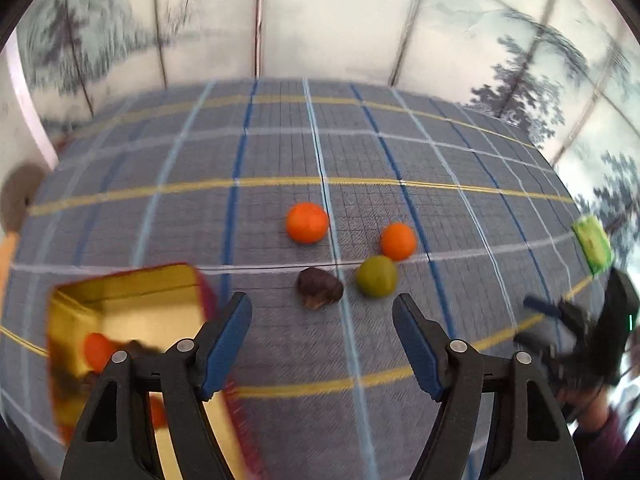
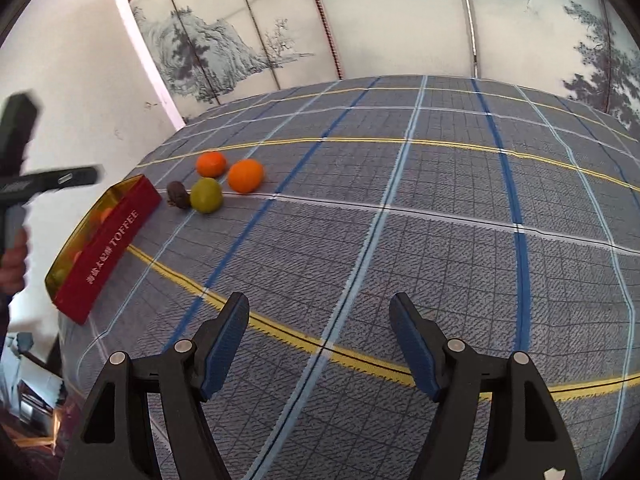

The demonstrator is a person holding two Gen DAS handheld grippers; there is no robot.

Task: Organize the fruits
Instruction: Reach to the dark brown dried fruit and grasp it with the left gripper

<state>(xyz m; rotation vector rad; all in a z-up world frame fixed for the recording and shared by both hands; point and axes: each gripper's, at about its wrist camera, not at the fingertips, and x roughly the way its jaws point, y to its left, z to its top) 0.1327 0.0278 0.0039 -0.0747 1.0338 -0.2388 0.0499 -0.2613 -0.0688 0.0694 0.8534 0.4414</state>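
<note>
Two oranges [image 1: 307,223] [image 1: 398,241], a green fruit [image 1: 376,276] and a dark brown fruit [image 1: 320,288] lie close together on the checked cloth. My left gripper [image 1: 322,320] hovers just in front of the dark fruit, open and with nothing between its fingers. To its left stands a red box with a gold inside [image 1: 132,292], and an orange fruit [image 1: 98,350] lies in it. In the right wrist view, the same cluster of fruit [image 2: 206,195] and the red box [image 2: 108,248] are far off at the left. My right gripper [image 2: 320,308] is open over bare cloth.
The grey-blue checked cloth [image 2: 440,240] covers the whole table. A painted folding screen [image 2: 360,20] stands behind it. A small green packet [image 1: 594,246] lies near the table's right edge. A hand [image 2: 14,256] holding the left tool shows at the left rim.
</note>
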